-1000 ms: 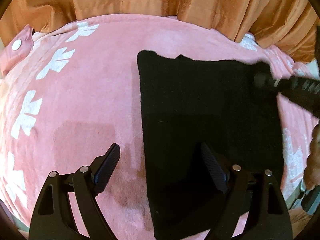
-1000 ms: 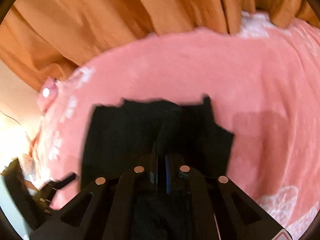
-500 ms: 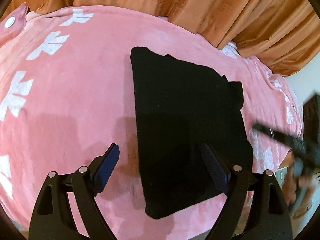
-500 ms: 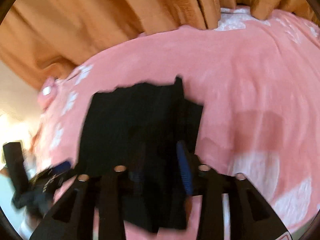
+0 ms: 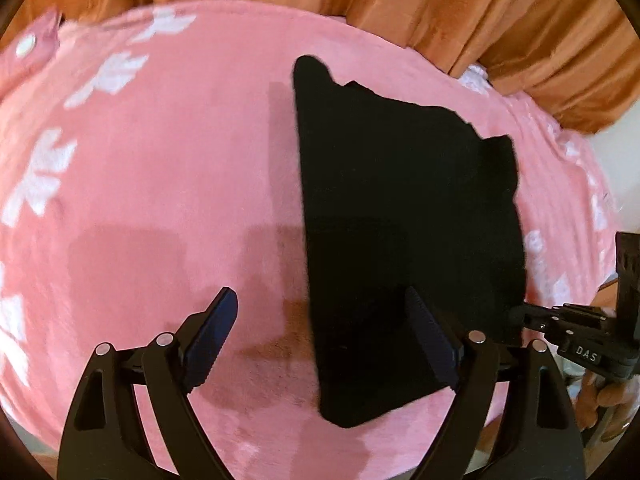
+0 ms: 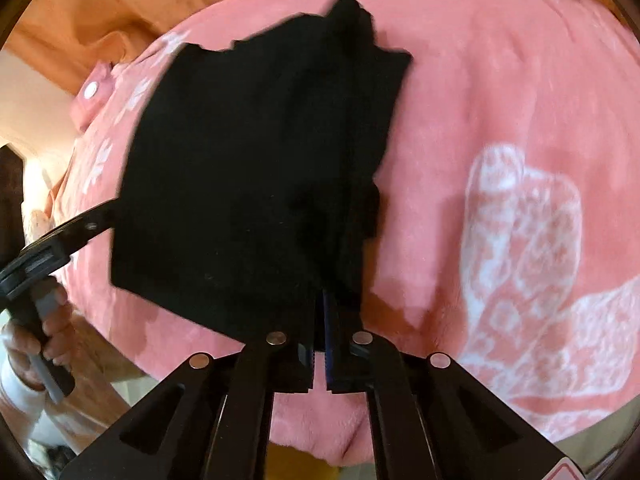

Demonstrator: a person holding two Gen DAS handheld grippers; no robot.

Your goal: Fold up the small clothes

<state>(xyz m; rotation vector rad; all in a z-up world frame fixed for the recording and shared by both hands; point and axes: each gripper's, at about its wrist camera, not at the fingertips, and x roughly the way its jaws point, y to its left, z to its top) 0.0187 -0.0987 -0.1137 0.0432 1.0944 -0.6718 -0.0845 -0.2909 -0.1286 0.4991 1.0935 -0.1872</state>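
A black garment (image 5: 400, 200) lies folded flat on a pink blanket (image 5: 160, 180). My left gripper (image 5: 320, 296) hangs open above the garment's near left edge, one finger over the blanket and the other over the cloth, nothing between them. In the left wrist view, my right gripper (image 5: 516, 314) meets the garment's near right edge. In the right wrist view the garment (image 6: 248, 160) fills the middle, and my right gripper (image 6: 320, 300) is shut with its tips in the cloth's near right corner. One finger of the left gripper (image 6: 92, 216) pokes in at the left.
Orange curtains (image 5: 440, 8) hang behind the blanket, which has white flower prints (image 6: 528, 240) and a snap tab (image 5: 28, 46). The blanket's (image 6: 460, 80) near edge drops away just below both grippers. A person's hand (image 6: 52, 320) holds the left gripper's handle.
The right gripper let go of the lifted cloth, opened, came down and toward the near edge, and shut on the garment's near right corner. The left gripper stayed open.
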